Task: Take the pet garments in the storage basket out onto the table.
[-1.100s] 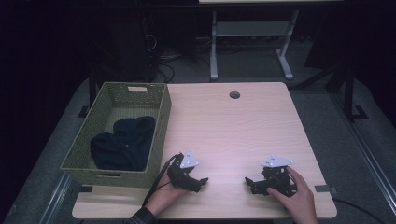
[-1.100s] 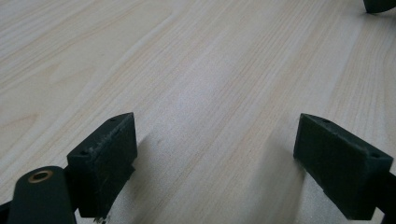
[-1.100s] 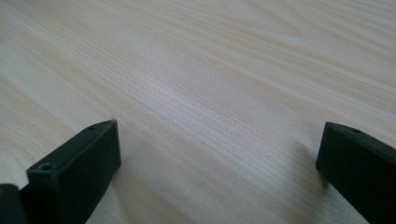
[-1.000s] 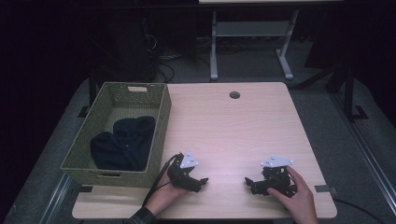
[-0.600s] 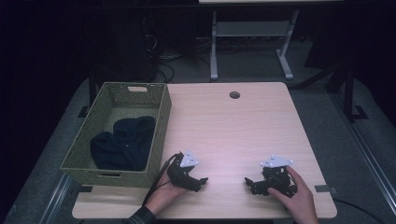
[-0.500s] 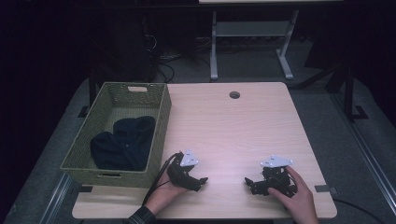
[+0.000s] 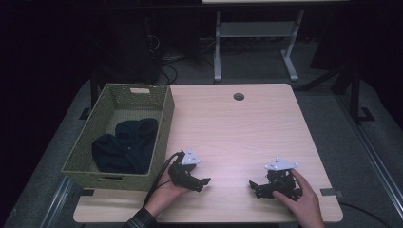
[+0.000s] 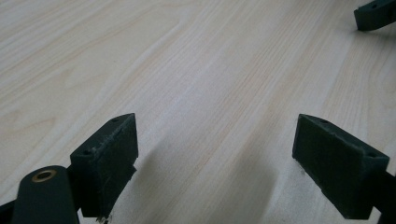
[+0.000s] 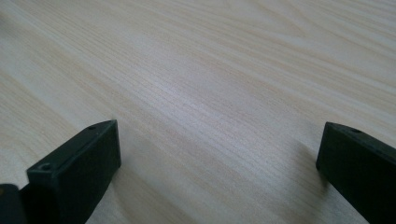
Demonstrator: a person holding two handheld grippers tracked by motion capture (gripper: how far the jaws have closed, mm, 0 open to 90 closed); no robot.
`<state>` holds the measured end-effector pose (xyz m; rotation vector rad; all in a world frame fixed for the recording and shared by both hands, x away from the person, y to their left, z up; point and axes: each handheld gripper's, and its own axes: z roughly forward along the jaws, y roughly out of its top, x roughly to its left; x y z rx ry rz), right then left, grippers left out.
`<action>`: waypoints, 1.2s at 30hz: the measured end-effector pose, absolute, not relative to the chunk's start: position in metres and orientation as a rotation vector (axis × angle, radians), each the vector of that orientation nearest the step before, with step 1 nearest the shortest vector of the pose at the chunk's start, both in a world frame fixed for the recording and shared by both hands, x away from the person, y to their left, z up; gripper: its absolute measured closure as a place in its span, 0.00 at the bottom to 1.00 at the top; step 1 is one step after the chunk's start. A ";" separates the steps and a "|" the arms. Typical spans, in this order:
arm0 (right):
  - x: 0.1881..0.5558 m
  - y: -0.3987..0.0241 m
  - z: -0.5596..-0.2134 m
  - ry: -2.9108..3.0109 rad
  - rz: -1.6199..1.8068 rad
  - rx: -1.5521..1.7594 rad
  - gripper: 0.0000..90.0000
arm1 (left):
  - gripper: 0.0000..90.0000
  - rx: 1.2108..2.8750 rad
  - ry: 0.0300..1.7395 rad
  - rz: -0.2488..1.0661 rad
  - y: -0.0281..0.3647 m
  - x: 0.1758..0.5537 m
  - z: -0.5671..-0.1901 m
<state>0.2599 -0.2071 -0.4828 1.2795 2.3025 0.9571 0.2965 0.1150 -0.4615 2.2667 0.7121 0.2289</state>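
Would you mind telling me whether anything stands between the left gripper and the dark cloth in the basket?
Yes: the basket's near right wall rises between the left gripper and the dark cloth; the top is open.

high: above, forward-down | gripper views: close, low (shared table)

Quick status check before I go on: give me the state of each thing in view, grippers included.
Left gripper: open, nothing between the jaws, low on the table.
Right gripper: open, nothing between the jaws, low on the table.
Basket: upright at the table's left edge.
Dark cloth: bunched up inside the basket.
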 end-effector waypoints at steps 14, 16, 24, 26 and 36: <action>0.260 -0.207 -0.483 2.303 0.957 1.280 0.00 | 0.16 2.262 0.705 0.238 0.114 0.299 -0.451; 0.260 -0.207 -0.483 2.303 0.957 1.280 0.00 | 0.16 2.264 0.699 0.237 0.113 0.300 -0.449; 0.260 -0.207 -0.483 2.302 0.958 1.280 0.00 | 0.16 2.257 0.693 0.235 0.111 0.301 -0.441; 0.260 -0.207 -0.483 2.302 0.958 1.280 0.00 | 0.16 2.254 0.693 0.232 0.110 0.301 -0.439; 0.260 -0.207 -0.483 2.302 0.958 1.280 0.00 | 0.16 2.242 0.676 0.225 0.108 0.302 -0.430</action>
